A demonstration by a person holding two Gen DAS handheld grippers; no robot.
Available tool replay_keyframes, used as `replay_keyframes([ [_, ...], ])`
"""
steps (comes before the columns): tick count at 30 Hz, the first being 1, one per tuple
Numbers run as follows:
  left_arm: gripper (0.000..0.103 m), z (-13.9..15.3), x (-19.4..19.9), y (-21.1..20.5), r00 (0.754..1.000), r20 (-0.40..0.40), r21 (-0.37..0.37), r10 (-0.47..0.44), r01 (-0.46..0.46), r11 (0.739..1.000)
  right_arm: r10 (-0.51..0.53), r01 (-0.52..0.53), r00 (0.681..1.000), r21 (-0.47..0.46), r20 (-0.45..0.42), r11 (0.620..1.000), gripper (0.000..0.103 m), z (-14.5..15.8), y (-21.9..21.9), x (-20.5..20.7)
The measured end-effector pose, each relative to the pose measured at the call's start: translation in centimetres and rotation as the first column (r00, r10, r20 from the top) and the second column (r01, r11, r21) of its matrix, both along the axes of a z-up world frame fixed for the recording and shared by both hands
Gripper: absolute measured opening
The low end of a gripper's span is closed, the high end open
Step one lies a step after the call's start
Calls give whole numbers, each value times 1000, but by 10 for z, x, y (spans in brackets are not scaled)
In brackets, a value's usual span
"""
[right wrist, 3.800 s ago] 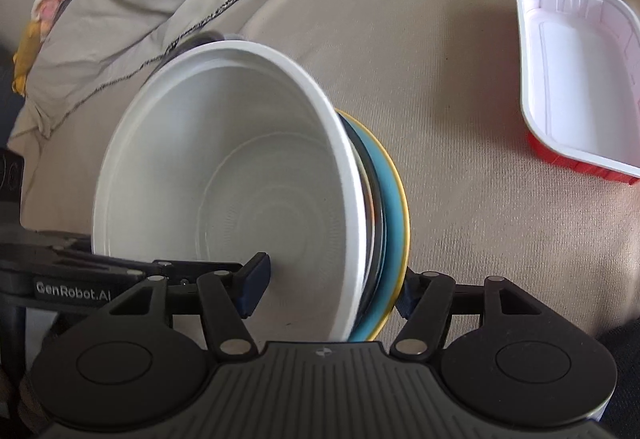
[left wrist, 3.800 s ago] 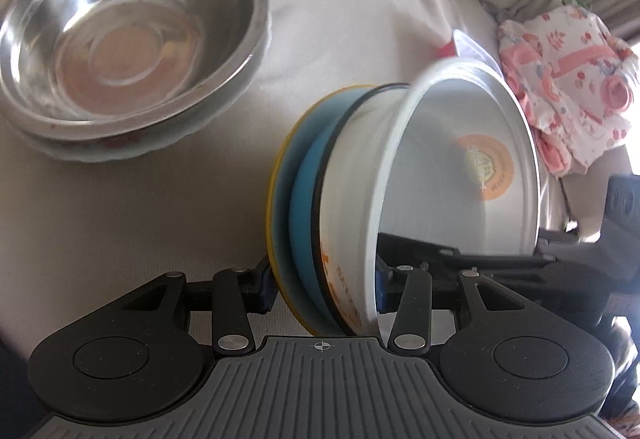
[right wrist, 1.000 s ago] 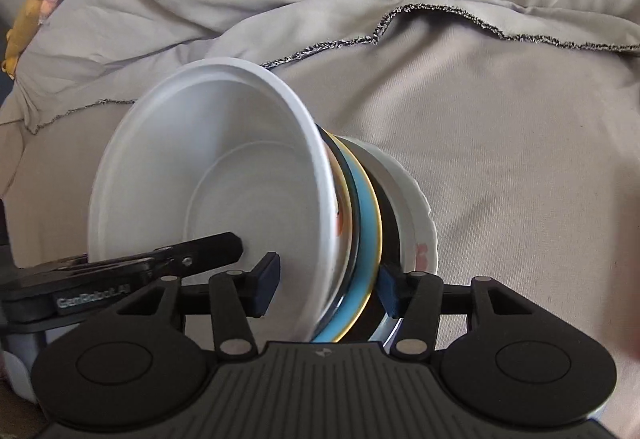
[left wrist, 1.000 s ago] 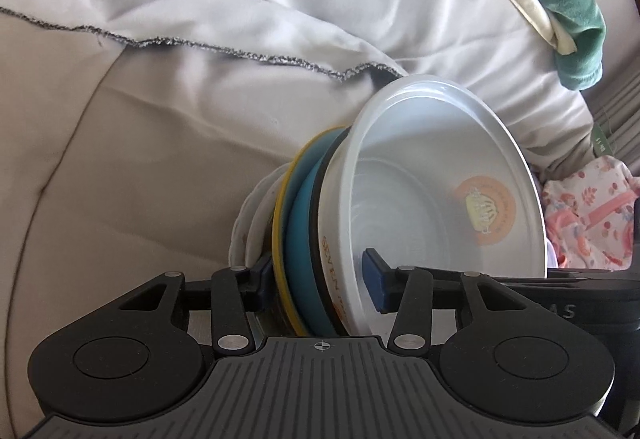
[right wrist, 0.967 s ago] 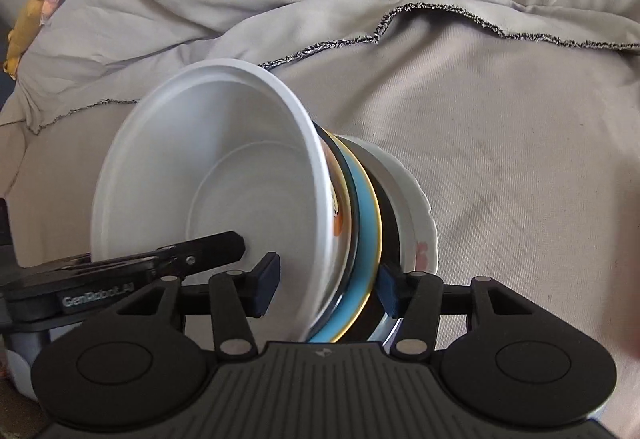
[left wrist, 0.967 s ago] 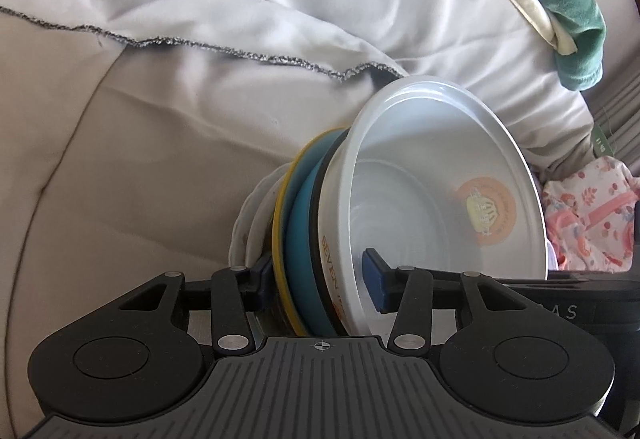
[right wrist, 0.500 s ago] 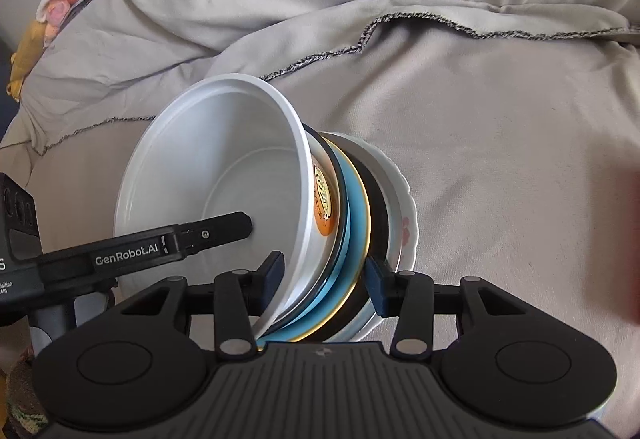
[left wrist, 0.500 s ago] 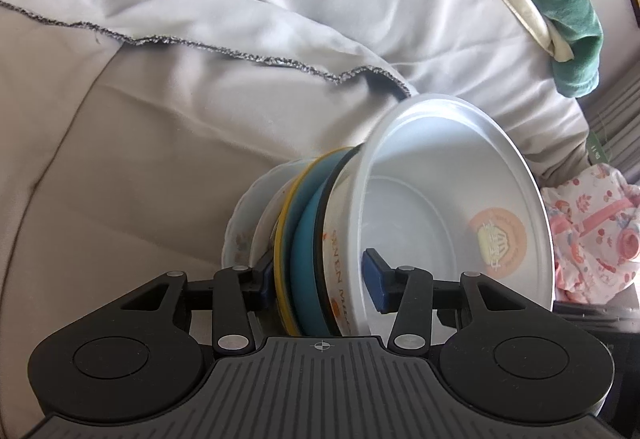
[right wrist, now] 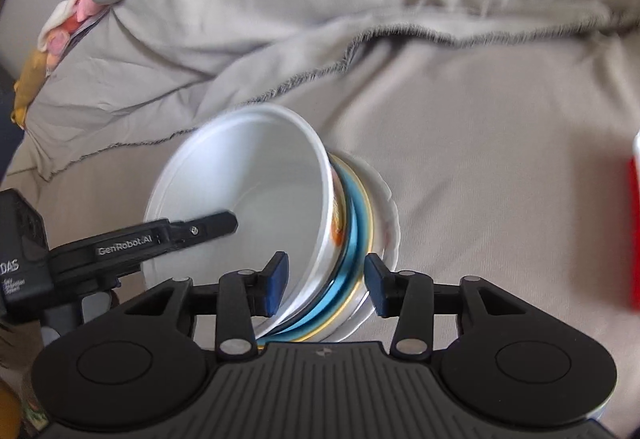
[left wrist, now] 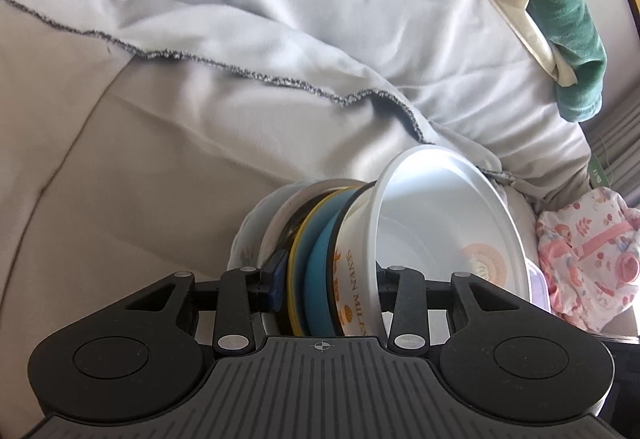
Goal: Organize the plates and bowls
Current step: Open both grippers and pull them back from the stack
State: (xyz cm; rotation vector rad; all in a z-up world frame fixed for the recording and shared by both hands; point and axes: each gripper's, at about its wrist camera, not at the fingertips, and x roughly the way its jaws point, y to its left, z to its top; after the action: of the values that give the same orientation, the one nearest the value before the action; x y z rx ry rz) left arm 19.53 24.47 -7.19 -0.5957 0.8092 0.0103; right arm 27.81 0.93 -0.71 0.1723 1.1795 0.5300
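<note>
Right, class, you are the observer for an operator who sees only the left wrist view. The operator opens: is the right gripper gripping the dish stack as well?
Observer: No. The right gripper is open, with one pad on each side of the nested stack and a gap at both.
Operator: The bowl rim hides my left gripper's far finger. Where is it?
Observer: It is inside the white bowl. The left gripper has that finger lying along the inner wall.
Operator: Is anything on the bed to the right of the stack?
Observer: Yes, a red-sided container at the picture's edge, apart from the stack. It is cut off, so I cannot say what it is.
</note>
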Motion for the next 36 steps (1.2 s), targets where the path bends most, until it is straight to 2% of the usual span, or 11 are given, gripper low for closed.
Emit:
replay_keyframes([
  [7, 41, 4, -3, 4, 1000, 18, -5, 22, -22, 1000, 1, 0, 1000, -15, 19, 1000, 45, -6, 7, 8],
  [9, 41, 9, -8, 10, 997, 64, -16, 53, -52, 999, -1, 2, 1000, -10, 20, 1000, 45, -6, 6, 11],
  [10, 37, 12, -12, 12, 993, 101, -29, 59, -57, 998, 0, 0, 1000, -10, 22, 1000, 45, -6, 7, 11],
  [12, 37, 20, -18, 13, 985, 168, -62, 39, -29, 998, 10, -10, 999, -13, 32, 1000, 45, -6, 8, 9],
  [13, 38, 22, -19, 10, 983, 183, -55, 22, -12, 998, 13, -12, 999, -19, 37, 1000, 45, -5, 9, 8],
  [16, 37, 22, -16, 4, 985, 175, -7, 9, -7, 1000, 14, -12, 999, -36, 46, 999, 45, -5, 10, 6],
  [22, 37, 17, -14, 17, 988, 147, -66, 52, -42, 997, 27, -19, 988, -52, 153, 998, 45, 19, 10, -6],
  [24, 39, 16, -15, 19, 987, 154, -104, 42, -26, 994, 51, -50, 989, -13, 137, 999, 45, 24, 12, -6],
  [27, 37, 17, -16, 19, 984, 177, -118, 34, -13, 993, 64, -62, 985, -18, 159, 998, 45, 30, 20, -5],
  [28, 41, 17, -16, 19, 982, 189, -139, 24, 3, 990, 67, -63, 983, -26, 169, 998, 45, 30, 22, -4],
  [36, 40, 19, -16, 17, 977, 214, -150, 21, 12, 989, 50, -45, 986, -37, 160, 998, 44, 22, 23, 1],
])
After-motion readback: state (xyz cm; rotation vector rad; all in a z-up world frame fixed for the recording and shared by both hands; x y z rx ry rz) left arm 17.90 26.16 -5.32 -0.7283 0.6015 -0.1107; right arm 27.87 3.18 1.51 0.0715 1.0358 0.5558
